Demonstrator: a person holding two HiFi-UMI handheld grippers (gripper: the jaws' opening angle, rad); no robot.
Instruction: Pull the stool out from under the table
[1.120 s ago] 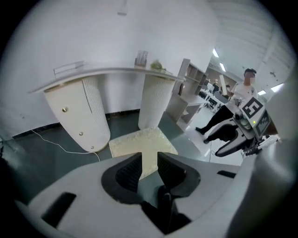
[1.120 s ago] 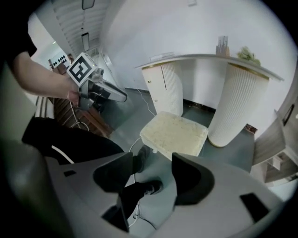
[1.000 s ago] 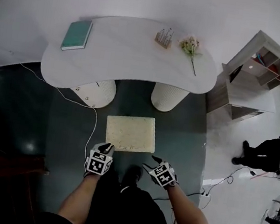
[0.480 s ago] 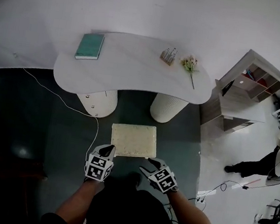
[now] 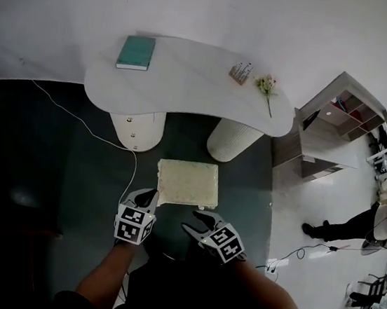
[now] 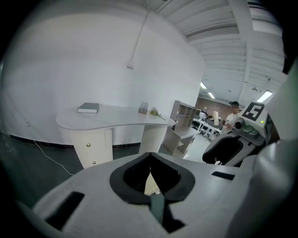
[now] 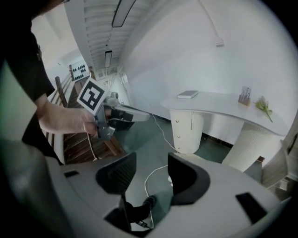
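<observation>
stool: the cream-topped stool is standing clear of the table, fully out on the dark floor in front of the two ribbed pedestals, between the table and the person.
table: the white curved table is carrying a teal book near its left end, a small holder and a sprig of flowers towards its right end.
left gripper: the left gripper is showing its jaws pressed together in its own view, with nothing clamped – only a pale sliver is showing through the gap below the meeting tips. in the head view its tips are lying just beside the stool's near left corner; contact cannot be told.
right gripper: the right gripper is holding its jaws partly apart, having just been closing a little, with nothing between them – only floor and a white cable are showing beyond the pads. it is hanging near the stool's near edge, apart from it.
cable: the white cable is running across the floor from the left, past the left pedestal, towards the person.
surroundings: a wooden shelf unit is standing to the table's right, and another person is standing on the pale floor at the right edge.
</observation>
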